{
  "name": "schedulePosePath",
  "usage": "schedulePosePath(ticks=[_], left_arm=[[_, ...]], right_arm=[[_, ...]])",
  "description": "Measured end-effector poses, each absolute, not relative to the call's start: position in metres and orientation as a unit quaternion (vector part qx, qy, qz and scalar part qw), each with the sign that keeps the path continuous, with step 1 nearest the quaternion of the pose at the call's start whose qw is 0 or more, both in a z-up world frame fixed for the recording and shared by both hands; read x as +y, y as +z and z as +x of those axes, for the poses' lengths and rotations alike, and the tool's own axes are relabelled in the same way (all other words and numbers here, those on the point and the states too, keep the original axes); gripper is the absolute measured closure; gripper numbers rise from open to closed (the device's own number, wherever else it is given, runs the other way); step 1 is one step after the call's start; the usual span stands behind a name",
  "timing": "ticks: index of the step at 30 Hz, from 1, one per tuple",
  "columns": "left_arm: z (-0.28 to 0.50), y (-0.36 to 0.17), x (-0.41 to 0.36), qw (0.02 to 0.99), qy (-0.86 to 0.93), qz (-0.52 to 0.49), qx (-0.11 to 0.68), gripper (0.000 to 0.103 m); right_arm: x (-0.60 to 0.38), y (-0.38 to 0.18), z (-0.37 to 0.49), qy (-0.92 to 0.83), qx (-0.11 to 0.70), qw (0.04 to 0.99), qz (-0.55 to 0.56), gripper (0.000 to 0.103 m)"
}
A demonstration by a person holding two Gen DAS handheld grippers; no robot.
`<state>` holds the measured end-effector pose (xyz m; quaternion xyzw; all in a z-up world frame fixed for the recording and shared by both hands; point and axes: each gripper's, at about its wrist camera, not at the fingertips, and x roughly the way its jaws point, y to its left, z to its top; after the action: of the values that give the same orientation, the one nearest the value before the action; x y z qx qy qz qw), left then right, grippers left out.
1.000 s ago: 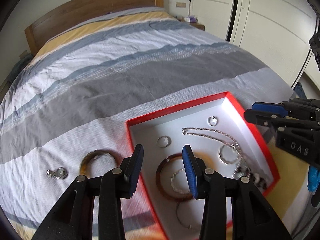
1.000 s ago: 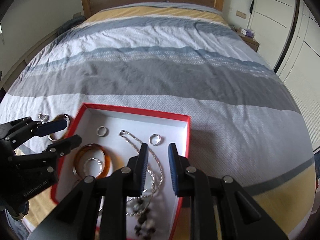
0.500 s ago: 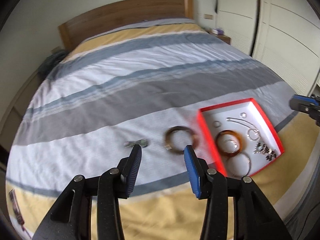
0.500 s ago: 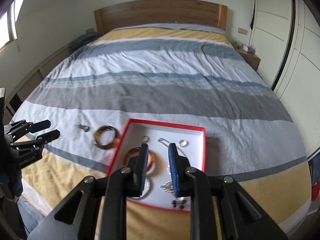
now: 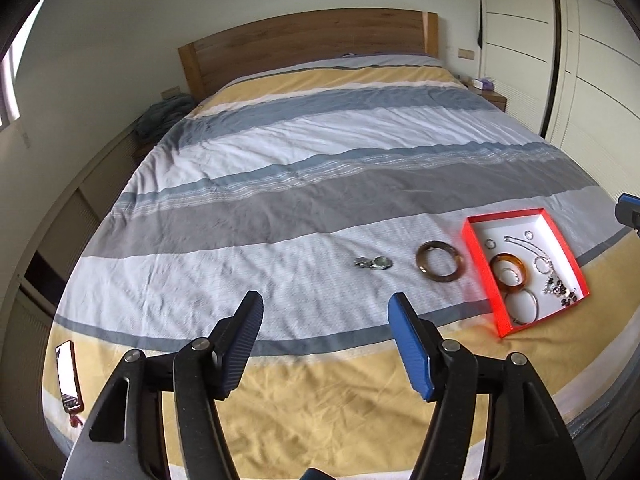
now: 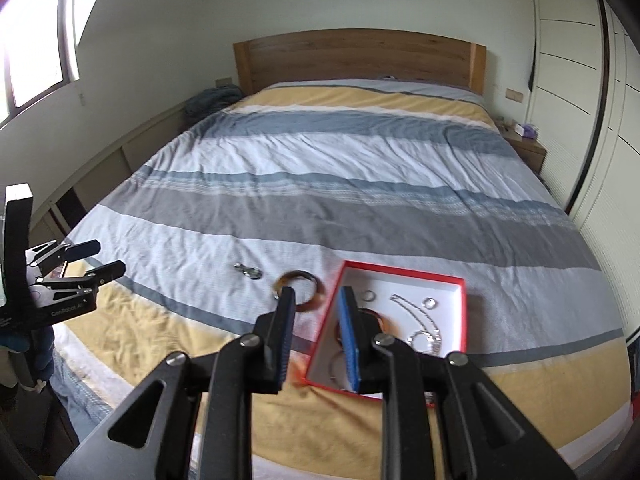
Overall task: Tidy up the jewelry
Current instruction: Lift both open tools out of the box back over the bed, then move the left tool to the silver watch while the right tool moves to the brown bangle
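Both grippers pulled back from the bed, two pieces left outside the box

Nearest, the left gripper [image 5: 324,344] hangs over the yellow stripe at the foot of the bed [image 5: 320,168]; its fingers [image 5: 408,344] have just been opening and stand wide with nothing between them. The right gripper [image 6: 316,332] has a narrow gap between its fingers, also empty. Compared with a second ago, both views now take in the whole bed, so both hands have withdrawn upward. Beyond, the brown bangle [image 5: 440,267] lies just beside the red box [image 5: 480,276], and the small silver piece [image 5: 373,263] lies near it on the white stripe. Likely the task is unfinished: these two remain to be boxed.
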<state>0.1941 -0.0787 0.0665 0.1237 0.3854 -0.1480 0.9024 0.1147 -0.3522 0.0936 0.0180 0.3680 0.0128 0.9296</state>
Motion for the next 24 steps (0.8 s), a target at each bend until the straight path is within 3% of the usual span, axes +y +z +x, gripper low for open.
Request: schedulePosePath(ticks=[24], left_arm=[[0.289,-0.038,-0.125,0.866,-0.199,0.1,0.448,0.035]], right_arm=[[-0.349,-0.012,0.214,0.047,0.449,0.892,0.031,0.079]])
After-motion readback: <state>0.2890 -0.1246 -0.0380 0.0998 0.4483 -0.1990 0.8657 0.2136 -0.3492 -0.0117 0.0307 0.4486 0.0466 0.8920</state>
